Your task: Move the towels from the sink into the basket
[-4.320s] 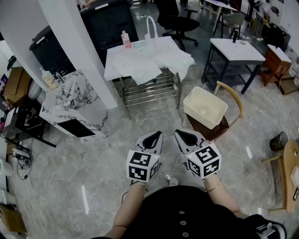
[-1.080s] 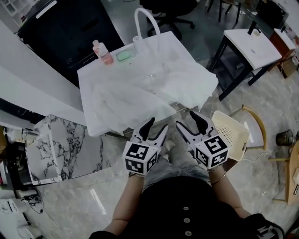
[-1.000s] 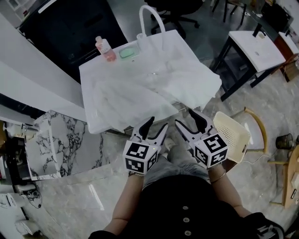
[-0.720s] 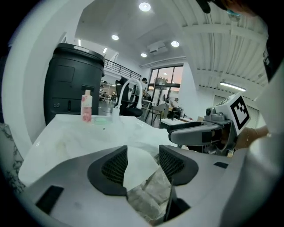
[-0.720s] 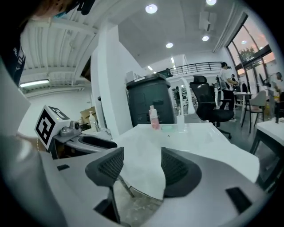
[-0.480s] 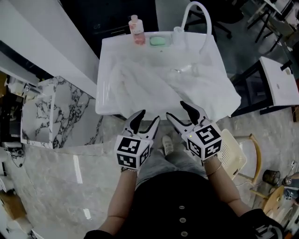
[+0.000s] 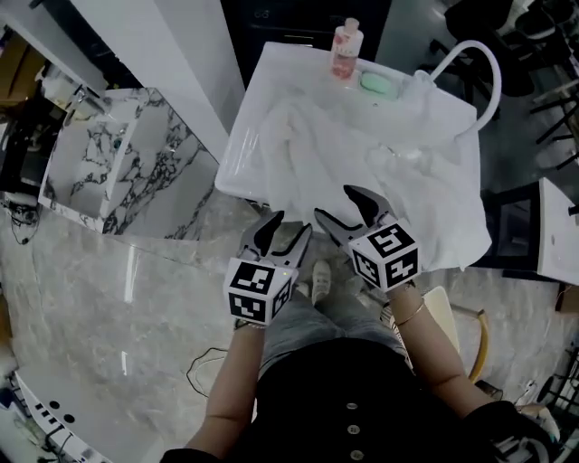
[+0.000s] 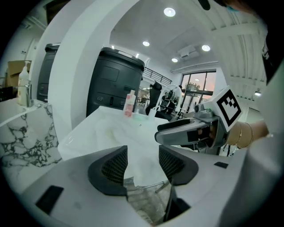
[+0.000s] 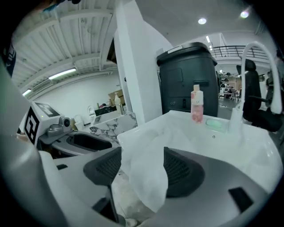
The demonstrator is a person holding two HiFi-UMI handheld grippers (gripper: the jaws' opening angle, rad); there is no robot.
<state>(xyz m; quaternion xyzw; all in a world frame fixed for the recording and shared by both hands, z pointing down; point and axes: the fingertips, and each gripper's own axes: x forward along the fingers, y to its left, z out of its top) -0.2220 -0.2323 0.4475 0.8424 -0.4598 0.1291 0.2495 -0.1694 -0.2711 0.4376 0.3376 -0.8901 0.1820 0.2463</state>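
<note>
At the sink's [image 7: 237, 155] near edge | my left gripper [image 7: 280, 233]: jaws apart, nothing gripped, just short of the rim | my right gripper [image 7: 338, 206]: jaws apart over the towels' [image 7: 362, 163] hanging hem, not clamped | towels heaped in the sink, draped over its front | basket [image 7: 445, 312] low right, below my right wrist

This looks like a big work room or lab, not a bathroom in a home. The white sink [image 7: 237, 172] stands out in the open on a shiny stone floor [image 7: 109, 289], with a tall white pillar [image 7: 163, 45] and a small marble-look cabinet [image 7: 118, 172] beside it and a huge black bin [image 9: 188, 80] right behind it. Past the sink there are round lights [image 8: 169, 12] in a high ceiling and big windows [image 8: 202, 84], and a loose cable [image 7: 204, 362] lies on the floor in front of it.
</note>
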